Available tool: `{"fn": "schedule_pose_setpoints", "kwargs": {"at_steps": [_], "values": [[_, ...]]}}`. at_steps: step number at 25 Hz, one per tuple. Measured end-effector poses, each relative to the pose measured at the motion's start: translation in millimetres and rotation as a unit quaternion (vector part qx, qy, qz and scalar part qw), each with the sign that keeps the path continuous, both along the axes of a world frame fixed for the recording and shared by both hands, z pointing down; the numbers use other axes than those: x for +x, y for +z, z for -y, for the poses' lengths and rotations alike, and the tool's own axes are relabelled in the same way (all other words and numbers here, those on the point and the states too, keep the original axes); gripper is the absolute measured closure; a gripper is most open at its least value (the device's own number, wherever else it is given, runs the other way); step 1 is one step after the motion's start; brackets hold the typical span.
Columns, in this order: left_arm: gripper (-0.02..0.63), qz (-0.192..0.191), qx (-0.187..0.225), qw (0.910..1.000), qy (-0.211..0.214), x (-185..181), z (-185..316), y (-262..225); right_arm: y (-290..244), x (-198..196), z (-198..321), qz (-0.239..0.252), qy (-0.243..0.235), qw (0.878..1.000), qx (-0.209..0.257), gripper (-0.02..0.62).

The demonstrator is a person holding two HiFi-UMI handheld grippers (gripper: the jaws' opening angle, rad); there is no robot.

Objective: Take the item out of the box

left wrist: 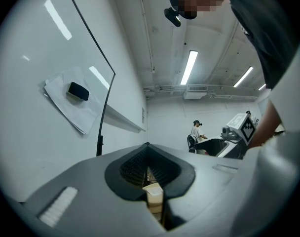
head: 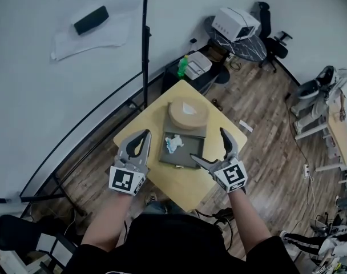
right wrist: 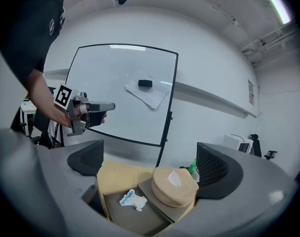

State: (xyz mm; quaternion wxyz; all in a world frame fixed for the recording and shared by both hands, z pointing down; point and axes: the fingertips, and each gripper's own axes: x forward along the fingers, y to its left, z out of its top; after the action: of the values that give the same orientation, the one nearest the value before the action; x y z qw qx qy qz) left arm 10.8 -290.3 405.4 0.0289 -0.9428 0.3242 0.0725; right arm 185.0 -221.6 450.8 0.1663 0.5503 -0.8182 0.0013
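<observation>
On a small yellow table (head: 140,131) lies an open flat grey box (head: 188,153). Inside it is a crumpled white and blue item (head: 173,144), also in the right gripper view (right wrist: 132,200). A round tan lid (head: 188,113) rests on the box's far end. My left gripper (head: 145,135) hovers at the box's left side, shut and holding nothing; its own view (left wrist: 147,152) tilts up at the wall. At the box's right near corner my right gripper (head: 209,146) stands open and empty, and the box (right wrist: 140,220) and lid (right wrist: 175,185) show between its jaws.
A whiteboard on a black stand (head: 145,44) stands just beyond the table, with an eraser (head: 91,20) stuck on it. A green bottle (head: 183,66), a white machine (head: 235,23) and office chairs lie farther back. A person (left wrist: 196,132) stands far off.
</observation>
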Motion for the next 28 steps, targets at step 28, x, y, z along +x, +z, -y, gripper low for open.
{"fn": "schedule_pose_setpoints", "kwargs": {"at_steps": [28], "values": [[0.607,-0.002,-0.038,0.9967,-0.072,11.2,39.9,53.9,185.8,-38.7,80.3,-0.373,-0.349,0.824,-0.244,0.003]]}}
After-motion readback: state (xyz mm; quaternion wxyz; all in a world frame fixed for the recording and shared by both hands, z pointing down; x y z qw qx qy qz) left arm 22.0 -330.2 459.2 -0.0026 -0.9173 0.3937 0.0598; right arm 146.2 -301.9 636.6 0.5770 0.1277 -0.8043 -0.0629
